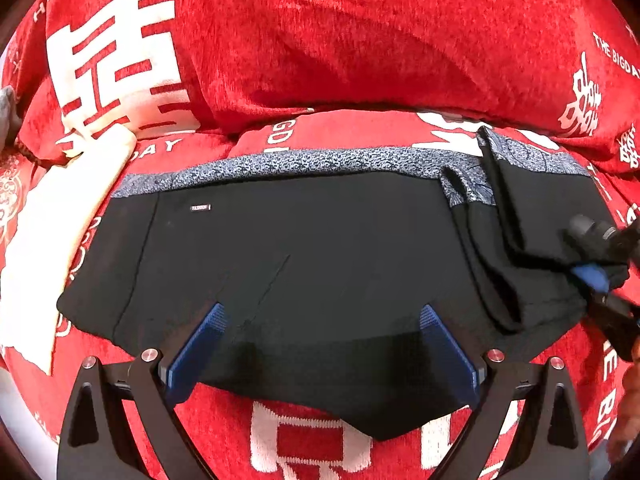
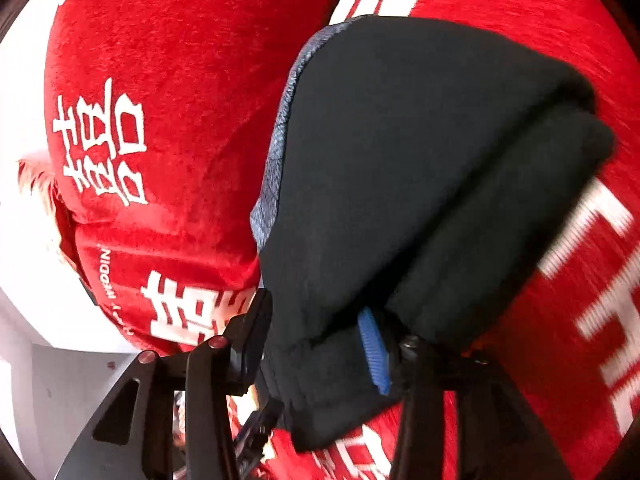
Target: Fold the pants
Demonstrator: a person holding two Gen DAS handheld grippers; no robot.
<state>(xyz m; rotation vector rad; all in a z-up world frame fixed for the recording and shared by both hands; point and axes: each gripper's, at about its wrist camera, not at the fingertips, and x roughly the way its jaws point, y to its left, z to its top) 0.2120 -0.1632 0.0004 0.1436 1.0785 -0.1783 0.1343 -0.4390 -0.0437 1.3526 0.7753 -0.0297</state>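
Black fabric pants [image 1: 304,264] with a blue-grey patterned waistband lie flat on the red bedspread with white lettering [image 1: 320,40]. The left gripper [image 1: 324,320] hovers over them with jaws wide apart, holding nothing. The right gripper [image 2: 320,344] pinches a bunched fold at the pants' right end

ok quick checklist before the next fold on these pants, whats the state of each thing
1. Right gripper has fabric: ok. Its blue pad presses into a bunched fold of the black pants.
2. Left gripper free: ok. Its jaws stand wide open over the near edge of the pants, gripping nothing.
3. Main panel flat: ok. The middle lies smooth on the red blanket, with the patterned waistband along the far edge.
4. Right end tidy: not ok. It is lifted and creased in several layers.
5. Edges lined up under the lifted part: cannot tell, hidden by the fold.
6. Landing area clear: ok, nothing lies on the panel.
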